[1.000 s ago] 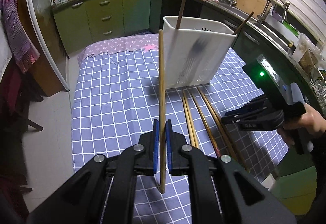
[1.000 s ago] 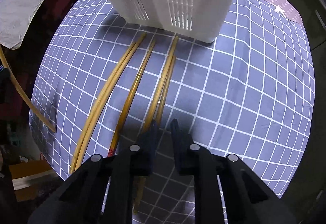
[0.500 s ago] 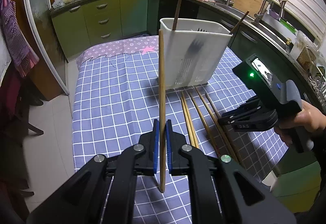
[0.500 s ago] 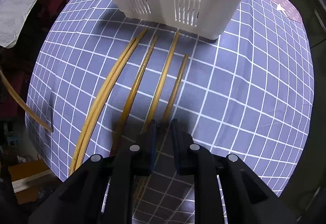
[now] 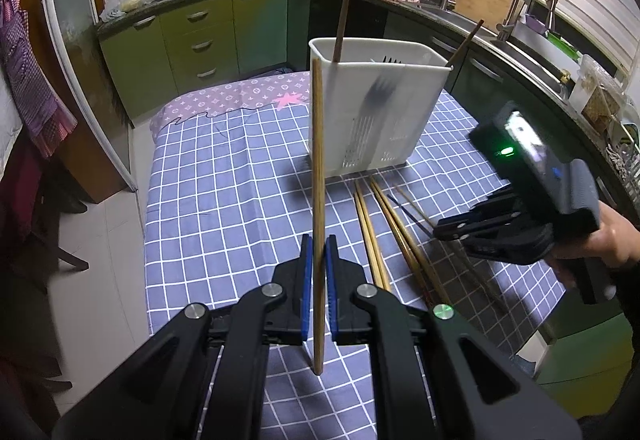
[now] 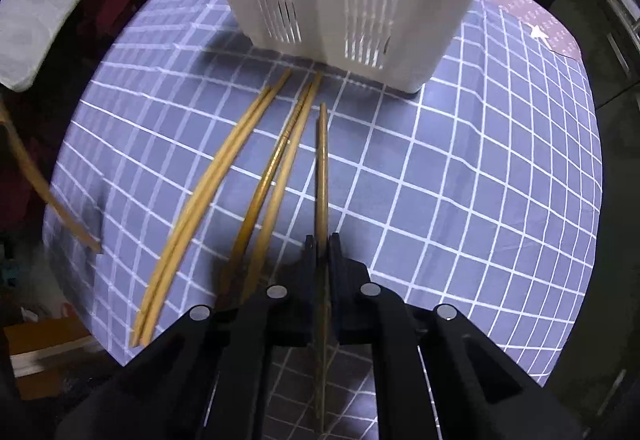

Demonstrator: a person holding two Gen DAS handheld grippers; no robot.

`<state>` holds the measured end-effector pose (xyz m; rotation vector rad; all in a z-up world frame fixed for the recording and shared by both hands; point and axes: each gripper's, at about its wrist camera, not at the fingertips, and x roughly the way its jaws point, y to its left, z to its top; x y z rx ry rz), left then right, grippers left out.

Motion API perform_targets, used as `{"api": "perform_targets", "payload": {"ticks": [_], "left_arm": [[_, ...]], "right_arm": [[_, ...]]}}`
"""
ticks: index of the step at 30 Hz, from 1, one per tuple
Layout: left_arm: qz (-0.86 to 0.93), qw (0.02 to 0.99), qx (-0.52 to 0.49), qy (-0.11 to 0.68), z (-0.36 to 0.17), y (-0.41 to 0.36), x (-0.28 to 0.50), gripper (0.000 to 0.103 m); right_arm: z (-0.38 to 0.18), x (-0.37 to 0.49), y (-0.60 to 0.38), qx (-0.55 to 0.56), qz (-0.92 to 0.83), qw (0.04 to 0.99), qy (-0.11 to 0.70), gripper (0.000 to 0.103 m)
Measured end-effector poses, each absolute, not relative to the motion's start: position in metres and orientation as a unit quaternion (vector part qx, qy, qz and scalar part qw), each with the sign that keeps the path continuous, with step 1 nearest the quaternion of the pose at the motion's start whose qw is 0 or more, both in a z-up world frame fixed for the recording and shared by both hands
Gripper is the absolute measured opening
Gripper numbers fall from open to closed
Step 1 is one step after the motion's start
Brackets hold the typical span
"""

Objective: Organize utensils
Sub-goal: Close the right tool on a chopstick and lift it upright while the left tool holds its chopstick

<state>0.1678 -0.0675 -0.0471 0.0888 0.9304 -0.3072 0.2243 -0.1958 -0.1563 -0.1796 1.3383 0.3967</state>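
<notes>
Left gripper [image 5: 318, 252], jaws pinching a long, pale bamboo chopstick [image 5: 318, 176] held upright above the blue checked tablecloth [image 5: 224, 176], in front of the white slotted utensil holder [image 5: 376, 112]. Right gripper [image 6: 322, 252], jaws pressed onto a second chopstick [image 6: 322, 168] of the same straw-yellow bamboo, its tip pointing toward the holder's base. Four more chopsticks [image 6: 224, 168] lie on the cloth just beside it, in two close pairs.
</notes>
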Motion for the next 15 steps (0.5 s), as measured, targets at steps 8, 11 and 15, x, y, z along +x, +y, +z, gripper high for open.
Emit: {"api": "perform_targets", "payload": {"ticks": [8,11,15], "left_arm": [[-0.149,0.883,0.039,0.443,-0.044,-0.068,0.168,0.007],[-0.15,0.884,0.041,0.441,-0.042,-0.07,0.168,0.007],[-0.152,0.886,0.043,0.437,-0.038,-0.073,0.166,0.007]], "right_arm": [[-0.099,0.183,-0.23,-0.023,0.217,0.829,0.515,0.007],[-0.076,0.157,-0.247,-0.009,0.223,0.858,0.464,0.007],[-0.06,0.14,-0.261,0.006,0.225,0.876,0.427,0.007]]}}
